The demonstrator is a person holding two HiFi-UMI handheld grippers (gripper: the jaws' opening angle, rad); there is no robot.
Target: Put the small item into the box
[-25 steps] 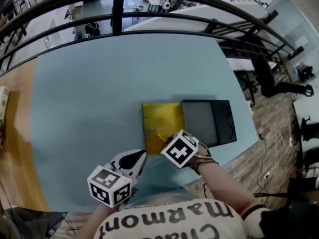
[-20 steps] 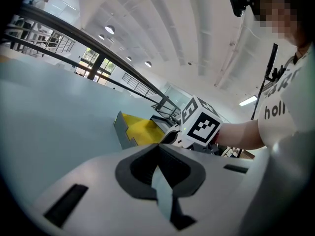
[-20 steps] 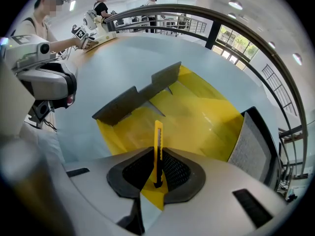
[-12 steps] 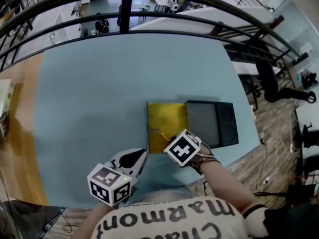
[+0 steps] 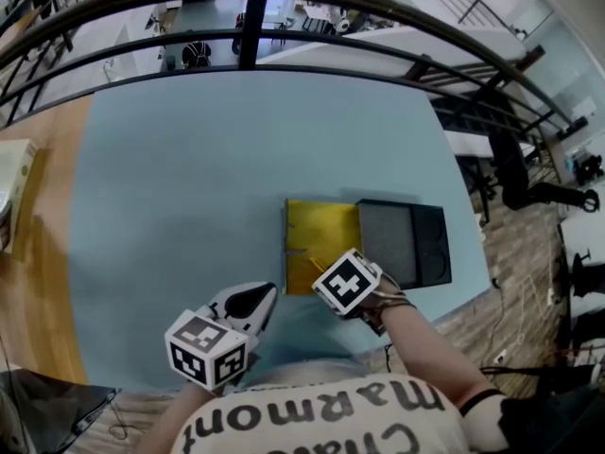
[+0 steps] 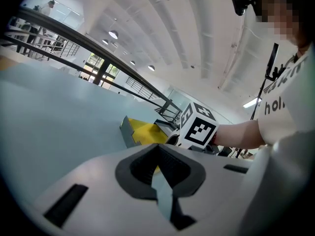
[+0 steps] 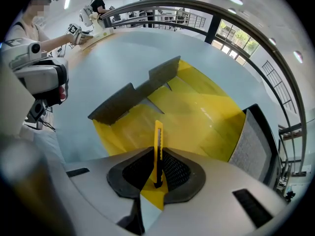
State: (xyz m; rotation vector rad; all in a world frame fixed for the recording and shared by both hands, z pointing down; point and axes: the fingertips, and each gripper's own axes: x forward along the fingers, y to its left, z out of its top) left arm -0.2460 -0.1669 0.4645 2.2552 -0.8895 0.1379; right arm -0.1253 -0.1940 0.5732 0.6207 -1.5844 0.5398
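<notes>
Pale blue surface [image 5: 189, 187], bounded by a black railing [image 5: 284, 26]; wood flooring is seen at the right. Left gripper [image 6: 157, 149]: fingers [image 6: 140, 168] are pressed together, nothing is held, and it is kept near the surface's front edge. Right gripper [image 7: 157, 156]: fingers [image 7: 174, 173] are pinched on a thin yellow knife [image 7: 158, 136], held upright over the box's near edge. Box [image 5: 321, 235]: laid open, one half yellow-lined, the other black and fitted with a grey pad [image 5: 388, 239]; no contents are seen in either half.
</notes>
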